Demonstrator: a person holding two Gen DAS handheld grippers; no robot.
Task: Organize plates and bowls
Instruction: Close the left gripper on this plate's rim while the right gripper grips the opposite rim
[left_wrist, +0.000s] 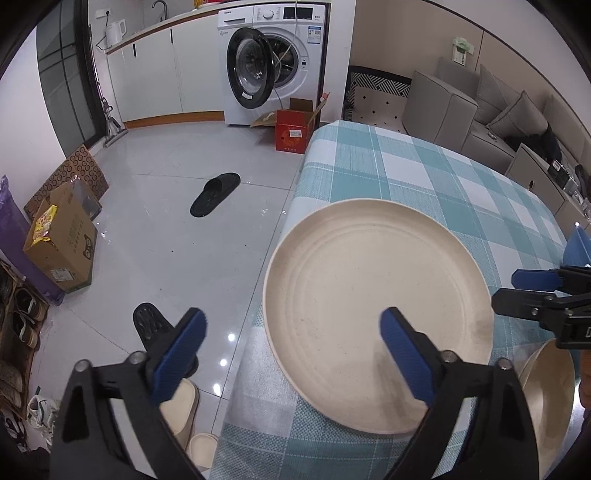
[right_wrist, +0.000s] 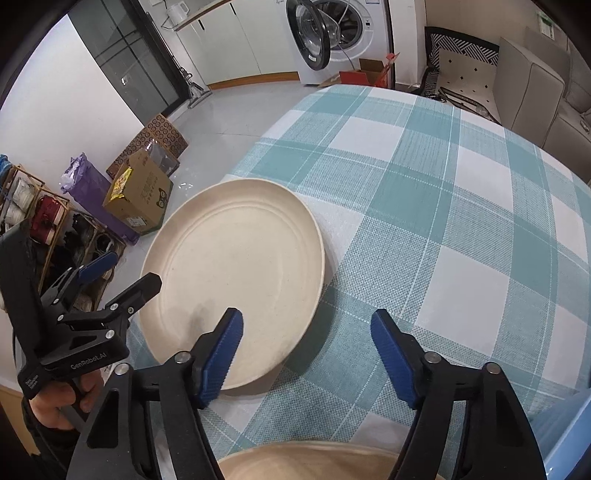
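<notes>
A large cream plate (left_wrist: 373, 306) lies at the left edge of the table with the teal checked cloth (left_wrist: 436, 177); it also shows in the right wrist view (right_wrist: 236, 280). My left gripper (left_wrist: 293, 332) is open and empty, its right finger over the plate and its left finger past the table edge. My right gripper (right_wrist: 306, 332) is open and empty, above the plate's near right rim and the cloth (right_wrist: 424, 192). A cream bowl (left_wrist: 546, 402) sits at the near right of the plate; its rim shows at the bottom of the right wrist view (right_wrist: 306, 461). Each gripper shows in the other's view.
The table edge drops to a glossy tiled floor at the left. On the floor lie black slippers (left_wrist: 214, 194), a cardboard box (left_wrist: 61, 247) and a red box (left_wrist: 293, 133). A washing machine (left_wrist: 273, 62) stands at the back, a grey sofa (left_wrist: 480, 107) at the right.
</notes>
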